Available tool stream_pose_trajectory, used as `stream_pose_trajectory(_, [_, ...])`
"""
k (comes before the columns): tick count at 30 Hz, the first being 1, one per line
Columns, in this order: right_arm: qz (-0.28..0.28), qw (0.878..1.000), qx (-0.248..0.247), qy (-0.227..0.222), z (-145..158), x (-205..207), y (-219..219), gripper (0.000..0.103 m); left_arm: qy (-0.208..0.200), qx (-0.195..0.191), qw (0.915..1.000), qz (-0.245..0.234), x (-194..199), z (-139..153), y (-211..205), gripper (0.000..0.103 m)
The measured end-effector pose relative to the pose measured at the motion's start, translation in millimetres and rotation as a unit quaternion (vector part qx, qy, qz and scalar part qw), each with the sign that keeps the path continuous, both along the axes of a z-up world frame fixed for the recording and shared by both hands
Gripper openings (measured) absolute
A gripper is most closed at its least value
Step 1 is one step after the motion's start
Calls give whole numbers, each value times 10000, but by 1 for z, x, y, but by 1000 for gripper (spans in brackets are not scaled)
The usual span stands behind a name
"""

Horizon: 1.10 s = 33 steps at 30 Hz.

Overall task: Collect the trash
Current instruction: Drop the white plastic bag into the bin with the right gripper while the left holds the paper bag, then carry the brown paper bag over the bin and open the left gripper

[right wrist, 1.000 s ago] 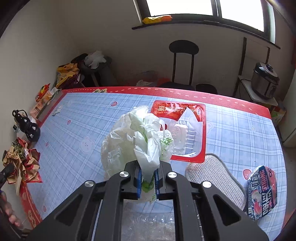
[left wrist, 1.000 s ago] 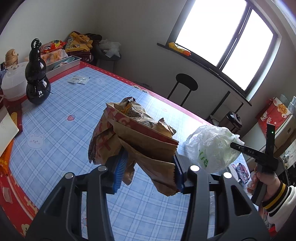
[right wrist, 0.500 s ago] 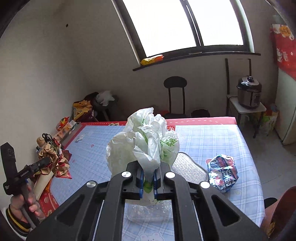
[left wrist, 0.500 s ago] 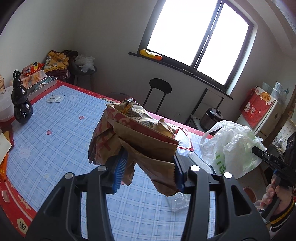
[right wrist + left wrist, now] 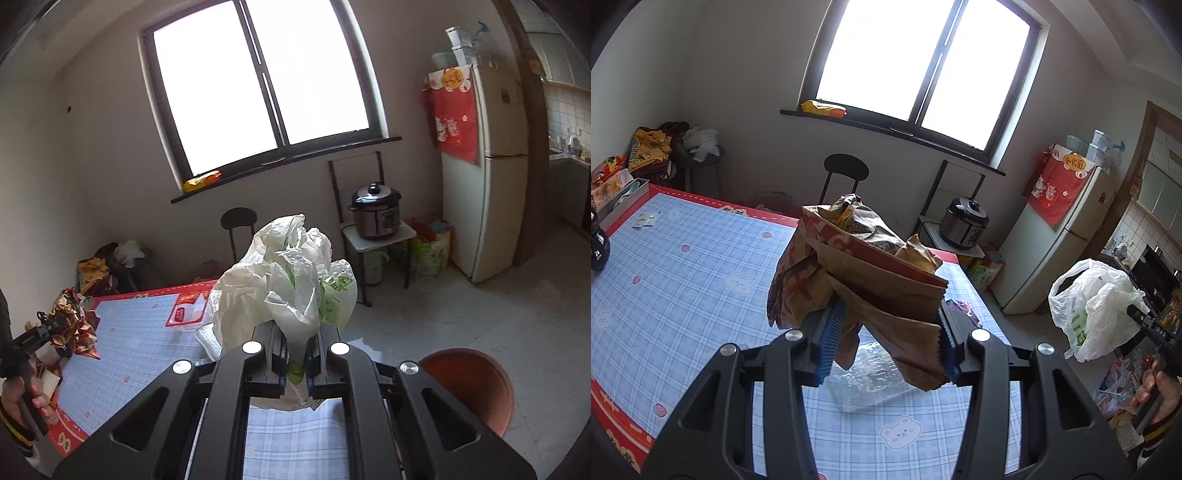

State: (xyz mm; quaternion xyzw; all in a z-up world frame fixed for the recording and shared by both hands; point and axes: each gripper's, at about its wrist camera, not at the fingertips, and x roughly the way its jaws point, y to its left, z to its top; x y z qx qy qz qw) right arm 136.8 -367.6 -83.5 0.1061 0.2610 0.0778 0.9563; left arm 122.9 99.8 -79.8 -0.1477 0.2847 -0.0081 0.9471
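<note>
My left gripper (image 5: 888, 341) is shut on a crumpled brown paper bag (image 5: 871, 273) with red print, held above the blue checked table (image 5: 683, 280). My right gripper (image 5: 297, 356) is shut on a white plastic bag (image 5: 288, 280) with green print, held past the table's edge over the floor. The plastic bag also shows at the right of the left wrist view (image 5: 1089, 314), and the paper bag at the left of the right wrist view (image 5: 74, 325). A clear plastic wrapper (image 5: 871, 373) lies on the table under the paper bag.
A red-brown round bin (image 5: 472, 387) stands on the floor at lower right. A red and white package (image 5: 188, 310) lies on the table. A black chair (image 5: 846, 173), a rice cooker (image 5: 375, 210) on a stand and a fridge (image 5: 484, 166) line the wall. A black gourd bottle (image 5: 598, 247) stands at far left.
Both grippers have swung up and to the right with their bags. The right gripper now points past the table's edge, with the floor and the red-brown bin in view.
</note>
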Motion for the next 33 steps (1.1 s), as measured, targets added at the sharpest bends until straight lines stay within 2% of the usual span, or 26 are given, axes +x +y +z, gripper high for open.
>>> stream_pose_trajectory(7, [-831, 9953, -328, 367, -29, -7, -85, 8, -15, 87, 9995, -304, 5, 3, -52, 48])
stream_pose_trajectory(11, [-1137, 9915, -231, 583, -48, -4, -117, 8, 17, 158, 9992, -375, 2, 4, -67, 48])
stream_pose_trajectory(18, [-1374, 9860, -147, 938, -76, 17, -140, 8, 70, 236, 9992, -305, -6, 4, -71, 48])
stream_pose_trajectory(21, [-1382, 9844, -130, 1083, -81, 26, -141, 12, 80, 248, 9993, -268, -8, 5, -69, 48])
stream_pose_trajectory(23, [-1377, 9843, -136, 1093, -80, 28, -141, 20, 96, 226, 9994, -257, -9, 4, -67, 48])
stream_pose_trajectory(25, [-1422, 9843, -142, 1034, -77, 29, -141, 46, 124, 207, 9994, -250, -10, 4, -67, 48])
stream_pose_trajectory(27, [-1482, 9847, -149, 903, -72, 27, -139, 61, 139, 193, 9994, -255, -9, 3, -67, 48])
stream_pose_trajectory(33, [-1678, 9832, -240, 673, -53, 14, -136, 90, 104, 189, 9988, -434, -4, 7, -70, 48])
